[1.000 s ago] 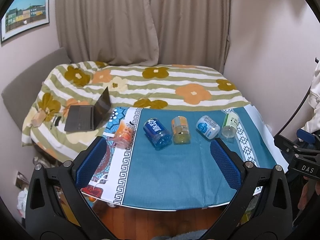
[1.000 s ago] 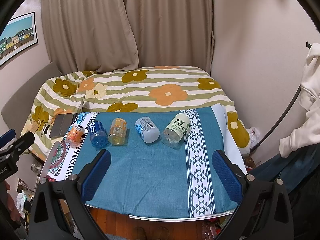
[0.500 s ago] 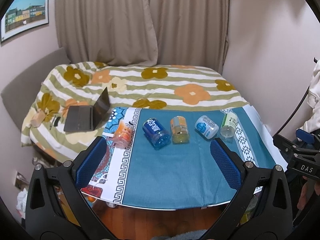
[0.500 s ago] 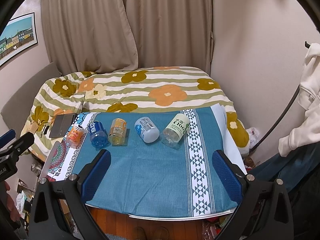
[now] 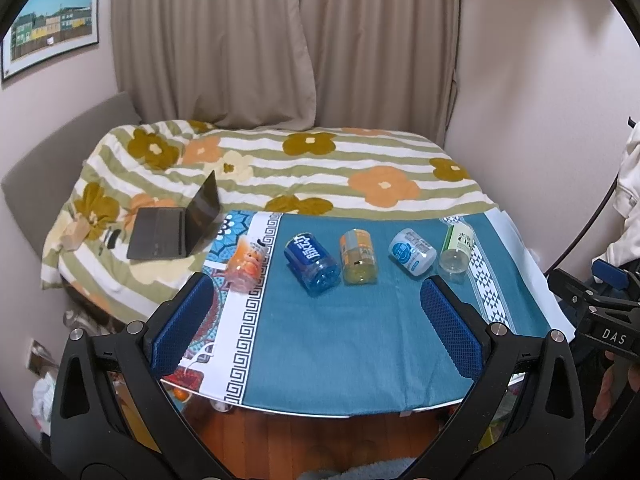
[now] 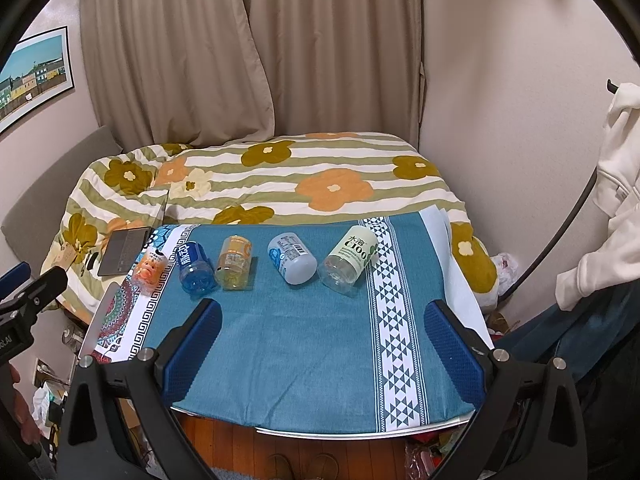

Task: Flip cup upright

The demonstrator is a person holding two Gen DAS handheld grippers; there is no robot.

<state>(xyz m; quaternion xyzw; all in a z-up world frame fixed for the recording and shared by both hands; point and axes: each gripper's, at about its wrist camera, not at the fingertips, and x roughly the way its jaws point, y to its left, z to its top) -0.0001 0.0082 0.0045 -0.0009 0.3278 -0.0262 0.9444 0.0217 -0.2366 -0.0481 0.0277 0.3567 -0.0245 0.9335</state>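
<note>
- Both views match the earlier frames closely; cups and claws show no clear shift.
- Left claw (image 5: 318, 322): spread, holding nothing.
- Right claw (image 6: 320, 344): spread, holding nothing.
- Five cups lie sideways in a row on the surface (image 6: 288, 344), including blue cup (image 6: 195, 266) and green-label cup (image 6: 348, 260).

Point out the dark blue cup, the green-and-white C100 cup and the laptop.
dark blue cup (image 5: 311, 259), left wrist view, on its labelled side as it lies.
green-and-white C100 cup (image 6: 352, 254), right wrist view, on its label.
laptop (image 5: 160, 233), left wrist view, on the keyboard deck, lid open.
</note>
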